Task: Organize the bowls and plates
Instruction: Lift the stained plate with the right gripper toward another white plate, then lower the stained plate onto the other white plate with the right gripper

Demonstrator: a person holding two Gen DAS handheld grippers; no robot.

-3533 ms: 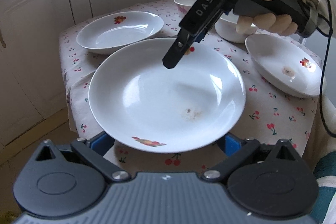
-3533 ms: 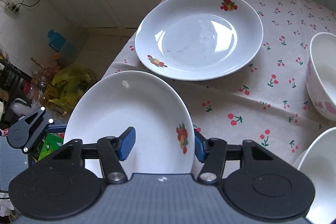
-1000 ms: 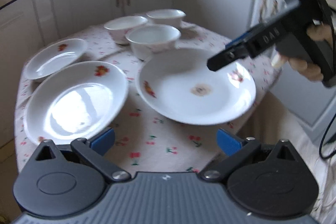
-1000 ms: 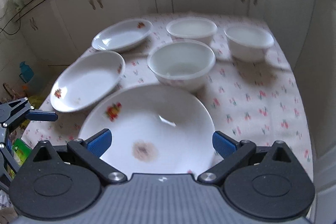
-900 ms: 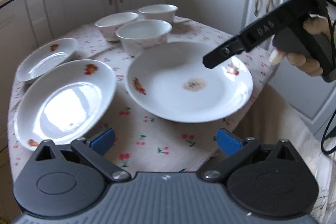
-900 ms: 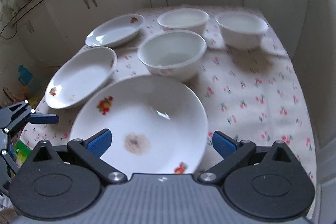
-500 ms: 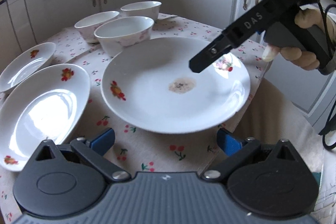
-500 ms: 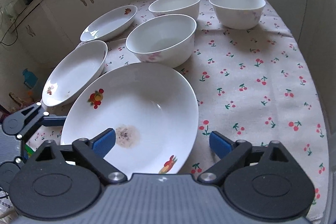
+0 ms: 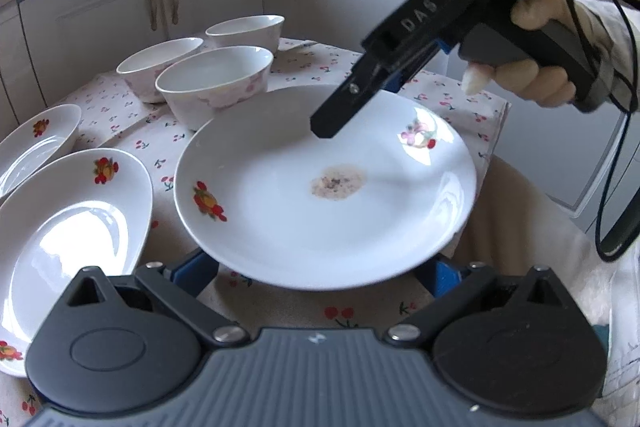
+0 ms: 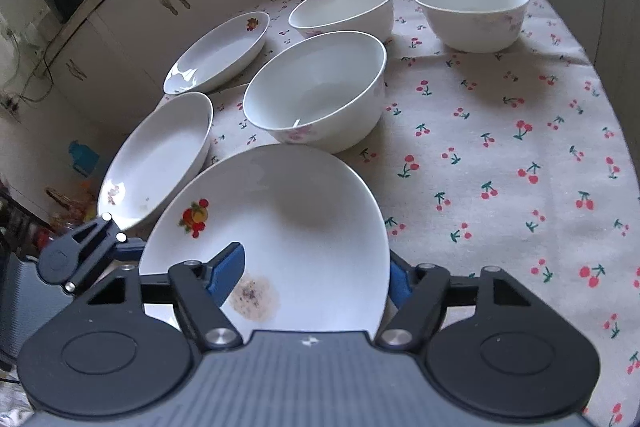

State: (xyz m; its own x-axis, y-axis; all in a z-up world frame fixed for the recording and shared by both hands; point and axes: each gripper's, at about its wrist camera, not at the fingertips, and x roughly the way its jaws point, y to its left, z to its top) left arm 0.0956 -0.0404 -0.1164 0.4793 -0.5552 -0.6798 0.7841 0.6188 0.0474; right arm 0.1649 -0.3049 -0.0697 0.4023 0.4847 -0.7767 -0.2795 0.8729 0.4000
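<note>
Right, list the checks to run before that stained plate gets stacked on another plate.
1. Right gripper on the stained plate: pads straddle its rim, ok.
2. Firmness of that grip: cannot tell.
3. Left gripper out of the way: not ok, it is open with its fingertips under the plate's rim.
4. Neighbouring plate free to receive it: ok, nothing sits on it.
5. Gap to the nearest bowl: cannot tell, the rims look close.
6. Plate clean: not ok, brown residue in its well.
</note>
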